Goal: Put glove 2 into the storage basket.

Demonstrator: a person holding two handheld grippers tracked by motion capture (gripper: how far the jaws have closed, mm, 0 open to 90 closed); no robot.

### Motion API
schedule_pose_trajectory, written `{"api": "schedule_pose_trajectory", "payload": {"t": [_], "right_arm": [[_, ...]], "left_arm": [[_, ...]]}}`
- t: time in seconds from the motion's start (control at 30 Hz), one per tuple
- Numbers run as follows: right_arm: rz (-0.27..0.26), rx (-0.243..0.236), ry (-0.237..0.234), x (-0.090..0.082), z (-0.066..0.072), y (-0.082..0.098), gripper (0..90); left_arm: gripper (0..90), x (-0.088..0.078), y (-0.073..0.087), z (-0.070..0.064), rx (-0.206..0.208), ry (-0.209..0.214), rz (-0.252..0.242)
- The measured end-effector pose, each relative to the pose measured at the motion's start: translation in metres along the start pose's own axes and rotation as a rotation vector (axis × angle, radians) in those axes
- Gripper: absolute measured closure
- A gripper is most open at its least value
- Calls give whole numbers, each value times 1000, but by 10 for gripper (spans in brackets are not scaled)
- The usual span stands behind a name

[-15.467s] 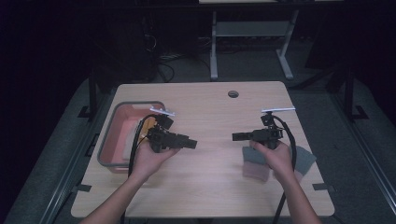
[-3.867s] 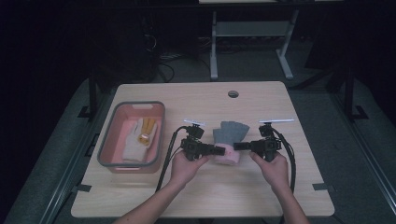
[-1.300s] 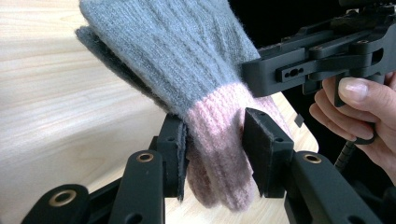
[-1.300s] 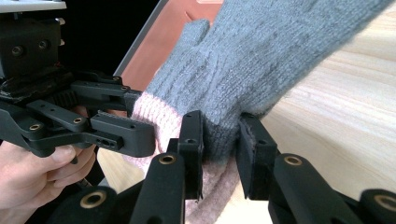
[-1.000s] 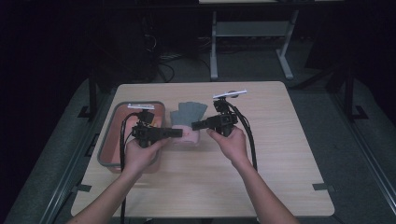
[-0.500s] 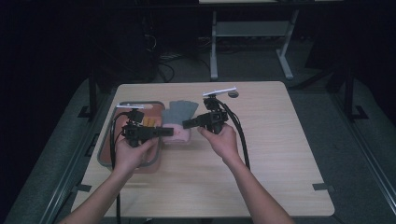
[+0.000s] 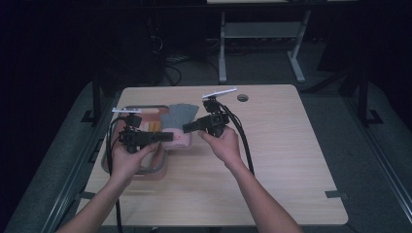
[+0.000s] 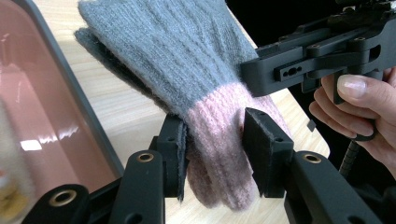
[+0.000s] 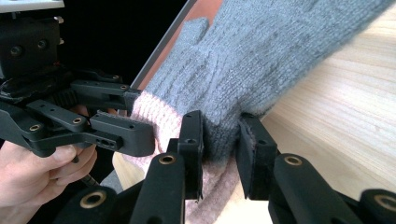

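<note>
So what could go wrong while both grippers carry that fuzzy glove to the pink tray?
The left gripper and right gripper each pinch just the pink cuff end of the glove, so the knit might slip out of one. The grey fingers hang loose and could catch on the tray rim, leaving the glove draped half outside. Pulling the grippers apart might also stretch the cuff.

Yellowish thing (image 8: 11, 196) in the tray (image 8: 70, 88) — blurred, cut off.
</note>
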State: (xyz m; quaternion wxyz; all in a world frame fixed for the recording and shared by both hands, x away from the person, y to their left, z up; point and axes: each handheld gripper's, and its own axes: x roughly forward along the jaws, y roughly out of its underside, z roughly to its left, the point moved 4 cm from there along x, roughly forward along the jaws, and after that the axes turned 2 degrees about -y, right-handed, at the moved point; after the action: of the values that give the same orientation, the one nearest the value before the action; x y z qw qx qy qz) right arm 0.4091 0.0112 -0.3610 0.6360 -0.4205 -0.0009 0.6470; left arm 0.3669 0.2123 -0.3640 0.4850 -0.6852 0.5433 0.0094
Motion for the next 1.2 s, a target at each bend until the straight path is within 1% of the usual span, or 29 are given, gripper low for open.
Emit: {"api": "schedule_pose_trajectory", "payload": {"t": [0.13, 0.33, 0.37, 0.6, 0.63, 0.8, 0.93, 1.03, 1.13, 1.17, 1.2], "right_arm": [[4, -7, 0, 3, 4, -3, 730], [8, -14, -10, 10, 9, -6, 730], [11, -16, -10, 12, 9, -6, 730], [14, -13, -24, 23, 14, -8, 730], [14, -17, -26, 24, 14, -9, 730], [16, -29, -34, 32, 19, -12, 730], [15, -24, -46, 38, 22, -14, 730], [19, -28, -50, 43, 25, -15, 730], [25, -31, -57, 49, 27, -16, 730], [25, -36, -59, 52, 27, -16, 730], [27, -29, -61, 54, 27, -16, 730]], "left_arm": [[607, -5, -1, 3, 4, 0, -7], [607, -12, 0, 8, -4, -9, -5], [607, -13, 0, 10, 3, -12, -2], [607, -22, 2, 16, -2, -26, -3], [607, -24, 2, 18, 2, -27, -3], [607, -31, 2, 23, -2, -32, -11], [607, -36, 3, 27, -4, -38, -12], [607, -40, 4, 31, -12, -45, -12], [607, -44, 6, 35, 1, -57, -6], [607, -45, 6, 36, -6, -59, -8], [607, -46, 6, 38, -4, -61, -7]]}}
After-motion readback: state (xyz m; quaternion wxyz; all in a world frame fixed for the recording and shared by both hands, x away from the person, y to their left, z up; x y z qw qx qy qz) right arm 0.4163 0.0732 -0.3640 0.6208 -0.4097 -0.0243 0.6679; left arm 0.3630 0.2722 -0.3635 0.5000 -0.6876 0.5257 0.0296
